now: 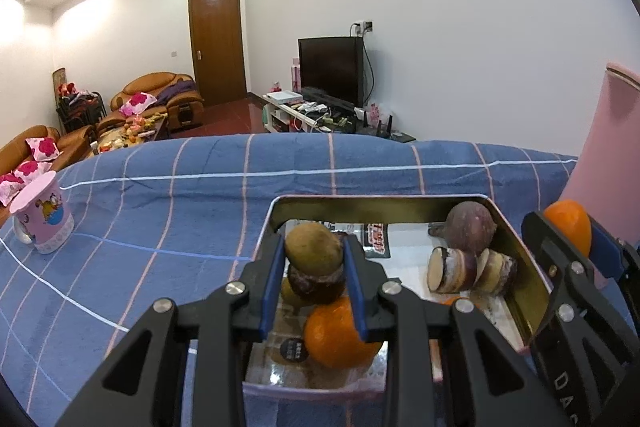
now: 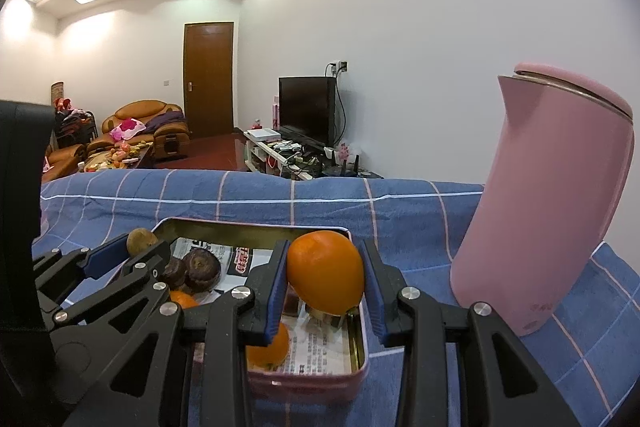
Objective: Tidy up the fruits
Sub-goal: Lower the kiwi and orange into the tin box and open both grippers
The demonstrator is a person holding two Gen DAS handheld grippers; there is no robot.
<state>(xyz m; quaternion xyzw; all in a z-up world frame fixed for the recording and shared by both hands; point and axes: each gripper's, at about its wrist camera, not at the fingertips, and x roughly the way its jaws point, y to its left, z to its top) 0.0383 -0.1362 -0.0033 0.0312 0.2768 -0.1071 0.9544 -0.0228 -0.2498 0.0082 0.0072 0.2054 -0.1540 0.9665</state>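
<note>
My left gripper [image 1: 314, 255] is shut on a brown kiwi [image 1: 314, 249] and holds it above the pink metal tin [image 1: 516, 239]. Below it in the tin lie a dark round fruit [image 1: 316, 285] and an orange [image 1: 338, 335]. A purple passion fruit [image 1: 470, 229] and cut slices [image 1: 468, 271] lie at the tin's right side. My right gripper [image 2: 326, 277] is shut on an orange [image 2: 326, 277] above the tin's [image 2: 356, 367] right part. Two dark fruits [image 2: 196, 271] and another orange [image 2: 268, 349] lie inside. The right gripper with its orange also shows in the left wrist view [image 1: 568, 231].
The tin sits on a blue checked cloth [image 1: 160, 219]. A tall pink kettle [image 2: 556, 203] stands close to the tin's right. A pink cartoon mug [image 1: 42, 217] stands at the far left. The table's far edge lies beyond, with a living room behind.
</note>
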